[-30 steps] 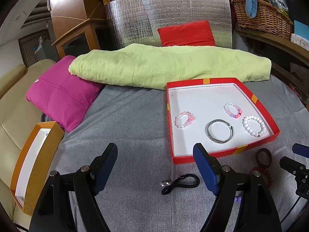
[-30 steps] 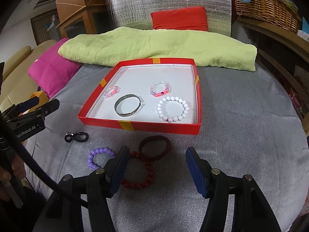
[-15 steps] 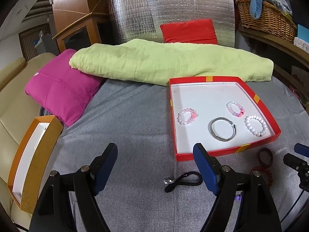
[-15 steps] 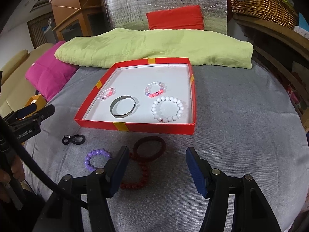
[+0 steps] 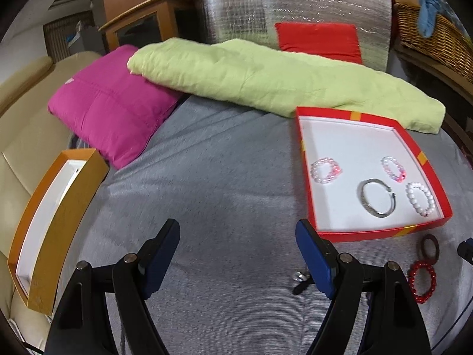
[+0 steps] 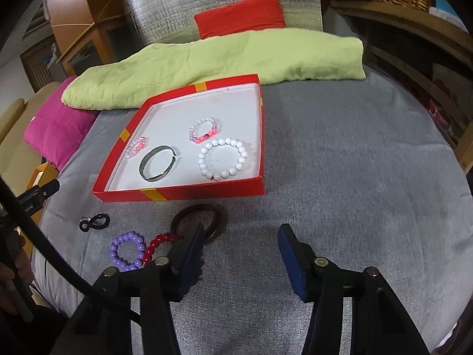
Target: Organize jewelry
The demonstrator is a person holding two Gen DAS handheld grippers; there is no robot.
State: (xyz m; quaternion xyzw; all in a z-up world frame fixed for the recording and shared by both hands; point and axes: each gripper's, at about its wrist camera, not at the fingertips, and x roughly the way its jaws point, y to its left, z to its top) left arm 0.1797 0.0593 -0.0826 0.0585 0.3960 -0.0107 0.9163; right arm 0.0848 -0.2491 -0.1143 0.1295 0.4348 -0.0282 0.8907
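A red tray (image 6: pixel 177 193) (image 5: pixel 366 232) on the grey bedspread holds a white bead bracelet (image 6: pixel 222 159), a silver bangle (image 6: pixel 159 163) and two pink bead bracelets (image 6: pixel 205 130) (image 6: pixel 136 147). In front of it lie a dark brown ring (image 6: pixel 199 211), a red bead bracelet (image 6: pixel 158 244), a purple bead bracelet (image 6: pixel 127 250) and a black loop (image 6: pixel 94 222). My right gripper (image 6: pixel 241 238) is open and empty, its left finger over the brown ring and red beads. My left gripper (image 5: pixel 238 236) is open and empty, left of the tray, with the black loop (image 5: pixel 300 284) behind its right finger.
An orange box (image 5: pixel 50 222) with a white inside sits at the left edge of the bed. A magenta pillow (image 5: pixel 109 112), a green folded blanket (image 5: pixel 266 74) and a red cushion (image 5: pixel 319 40) lie behind the tray. A wicker basket (image 5: pixel 428 29) stands at the back right.
My right gripper has moved forward and down over the loose bracelets and tilted. My left gripper has swung left, so the tray sits further right in its view.
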